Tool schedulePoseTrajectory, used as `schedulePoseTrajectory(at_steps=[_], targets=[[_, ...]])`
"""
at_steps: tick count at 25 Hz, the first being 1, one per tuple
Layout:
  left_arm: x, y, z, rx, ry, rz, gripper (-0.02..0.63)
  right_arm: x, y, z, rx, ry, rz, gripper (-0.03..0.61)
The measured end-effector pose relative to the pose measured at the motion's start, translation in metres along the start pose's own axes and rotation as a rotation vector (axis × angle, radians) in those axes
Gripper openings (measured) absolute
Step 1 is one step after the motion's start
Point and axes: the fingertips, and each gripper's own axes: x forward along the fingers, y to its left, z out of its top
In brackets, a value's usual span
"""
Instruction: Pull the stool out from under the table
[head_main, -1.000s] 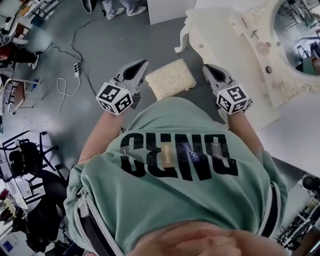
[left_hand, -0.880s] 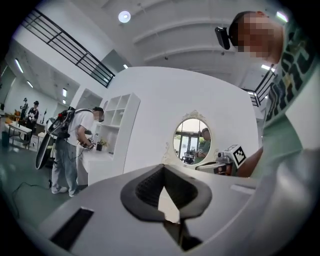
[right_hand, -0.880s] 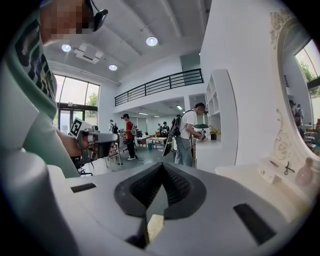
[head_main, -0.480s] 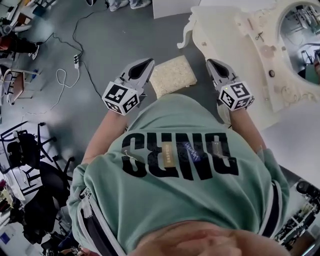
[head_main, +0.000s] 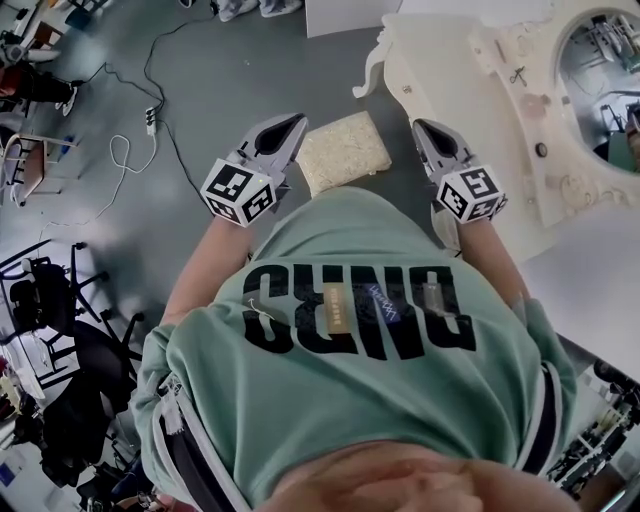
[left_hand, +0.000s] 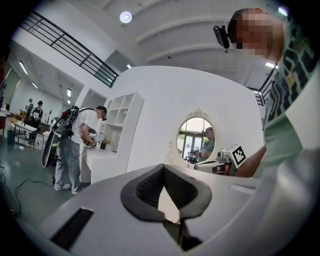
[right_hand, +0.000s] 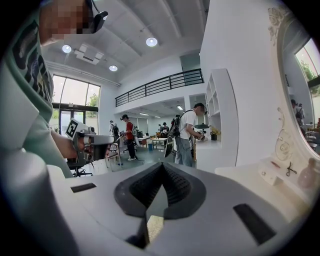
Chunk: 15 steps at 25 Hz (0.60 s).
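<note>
The stool (head_main: 343, 152), with a square cream cushion, stands on the grey floor just in front of my body, clear of the white dressing table (head_main: 455, 70). My left gripper (head_main: 293, 122) hangs to the left of the cushion and my right gripper (head_main: 421, 127) to its right. Both are above the stool and apart from it. In the left gripper view the jaws (left_hand: 162, 168) are shut with nothing between them. In the right gripper view the jaws (right_hand: 161, 165) are shut on nothing too. The stool's legs are hidden under the cushion.
The table's curved leg (head_main: 368, 78) stands just beyond the stool's far right corner. A round mirror (head_main: 600, 70) sits on the table top. A power strip and cables (head_main: 152, 128) lie on the floor to the left, and black chairs (head_main: 50, 300) stand at the far left.
The two grippers have kept their places on either side of the stool. The head view has shifted slightly; the stool looks unmoved beside the table leg.
</note>
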Motion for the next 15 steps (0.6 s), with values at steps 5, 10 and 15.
schedulePoseTrajectory(at_steps=[5,10,15], targets=[[-0.0033,-0.0035,-0.0015,0.002,0.003,-0.009,0.008,-0.0035,0.0006,-0.0009,-0.007,0.007,-0.013,-0.006],[-0.0057,-0.0053,-0.0015,0.01,0.011,-0.012,0.009,-0.0071,0.0008,-0.0018,-0.019,0.021,-0.016,-0.006],[-0.0021,-0.0066,-0.0029,0.022,0.021,-0.015,0.009,-0.0058,0.0005,-0.0033,-0.035,0.024,-0.006,-0.006]])
